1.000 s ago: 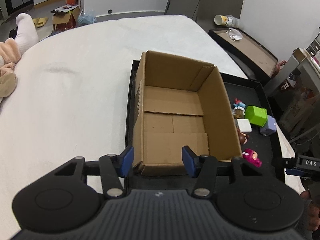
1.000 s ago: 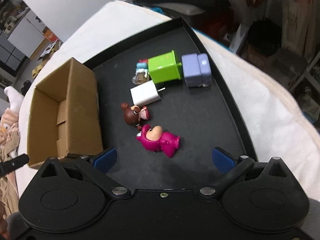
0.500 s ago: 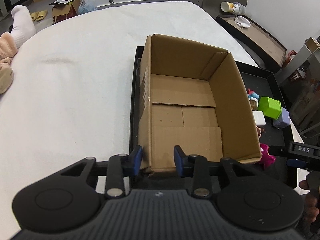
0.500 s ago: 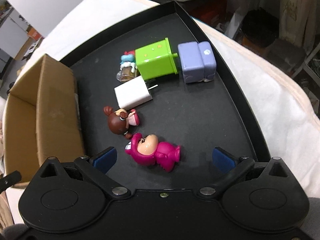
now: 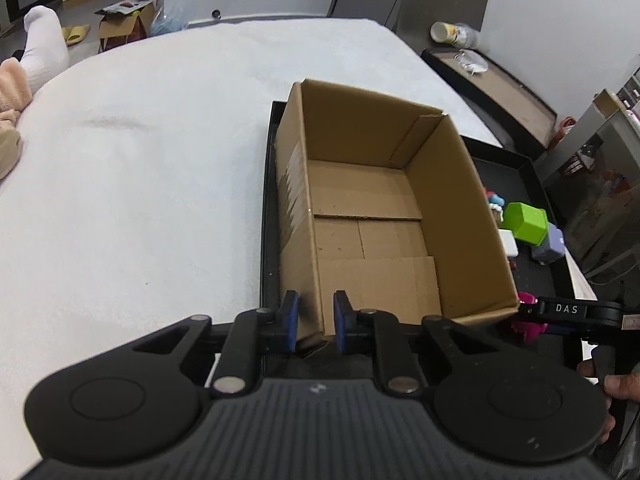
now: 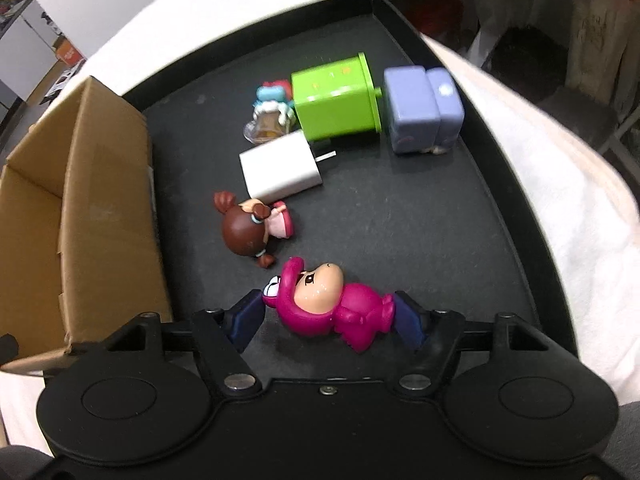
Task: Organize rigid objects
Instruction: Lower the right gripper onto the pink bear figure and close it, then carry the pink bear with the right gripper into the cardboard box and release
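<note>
An open, empty cardboard box (image 5: 372, 216) stands on the left of a black tray (image 6: 440, 216). My left gripper (image 5: 314, 318) is shut on the box's near left corner wall. My right gripper (image 6: 328, 314) is shut on a magenta bear figure (image 6: 332, 304) lying on the tray. Beyond it lie a brown-haired doll figure (image 6: 250, 230), a white charger (image 6: 280, 170), a green cube (image 6: 336, 98), a lilac block (image 6: 422, 110) and a small blue-topped figure (image 6: 270, 114). The box also shows at the left of the right wrist view (image 6: 80, 208).
The tray rests on a white bed cover (image 5: 140, 160). A dark side table (image 5: 492, 88) with a cup stands at the back right. Cartons and slippers lie on the floor beyond the bed. Clutter stands right of the tray.
My left gripper has closed onto the box's near corner. My right gripper has moved forward and closed around the magenta bear figure.
</note>
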A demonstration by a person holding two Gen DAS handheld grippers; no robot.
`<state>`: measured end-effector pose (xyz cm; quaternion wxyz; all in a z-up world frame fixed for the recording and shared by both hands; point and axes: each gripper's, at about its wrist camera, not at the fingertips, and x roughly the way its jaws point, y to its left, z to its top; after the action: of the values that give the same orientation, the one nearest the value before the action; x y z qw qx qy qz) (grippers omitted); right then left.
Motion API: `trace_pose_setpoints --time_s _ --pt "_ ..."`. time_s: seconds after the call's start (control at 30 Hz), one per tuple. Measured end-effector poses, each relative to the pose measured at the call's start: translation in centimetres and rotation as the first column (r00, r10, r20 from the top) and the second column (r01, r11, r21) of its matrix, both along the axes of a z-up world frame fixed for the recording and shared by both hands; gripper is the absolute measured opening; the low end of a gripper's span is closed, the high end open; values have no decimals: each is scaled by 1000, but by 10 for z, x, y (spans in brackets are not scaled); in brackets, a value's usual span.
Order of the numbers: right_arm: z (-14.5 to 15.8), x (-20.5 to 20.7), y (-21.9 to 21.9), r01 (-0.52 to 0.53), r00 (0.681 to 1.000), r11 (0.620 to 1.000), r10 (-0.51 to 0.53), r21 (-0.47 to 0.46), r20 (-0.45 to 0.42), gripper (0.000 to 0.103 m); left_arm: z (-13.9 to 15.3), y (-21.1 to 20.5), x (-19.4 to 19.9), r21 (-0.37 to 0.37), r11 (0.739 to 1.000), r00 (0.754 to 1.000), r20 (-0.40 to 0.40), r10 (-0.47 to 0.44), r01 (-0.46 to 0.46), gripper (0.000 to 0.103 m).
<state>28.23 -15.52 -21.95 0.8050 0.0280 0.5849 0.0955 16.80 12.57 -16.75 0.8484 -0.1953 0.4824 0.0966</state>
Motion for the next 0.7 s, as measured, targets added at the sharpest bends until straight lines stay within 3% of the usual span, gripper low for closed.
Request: trace_pose_setpoints --time_s 0.17,0.7 --pt "11 -5 0 -2 1000 1000 2 15 19 67 2 2 -5 -20 1000 1000 14 -9 9 12" --pt "70 -20 9 -58 990 996 48 71 130 68 5 4 -12 -52 998 999 30 -28 29 11"
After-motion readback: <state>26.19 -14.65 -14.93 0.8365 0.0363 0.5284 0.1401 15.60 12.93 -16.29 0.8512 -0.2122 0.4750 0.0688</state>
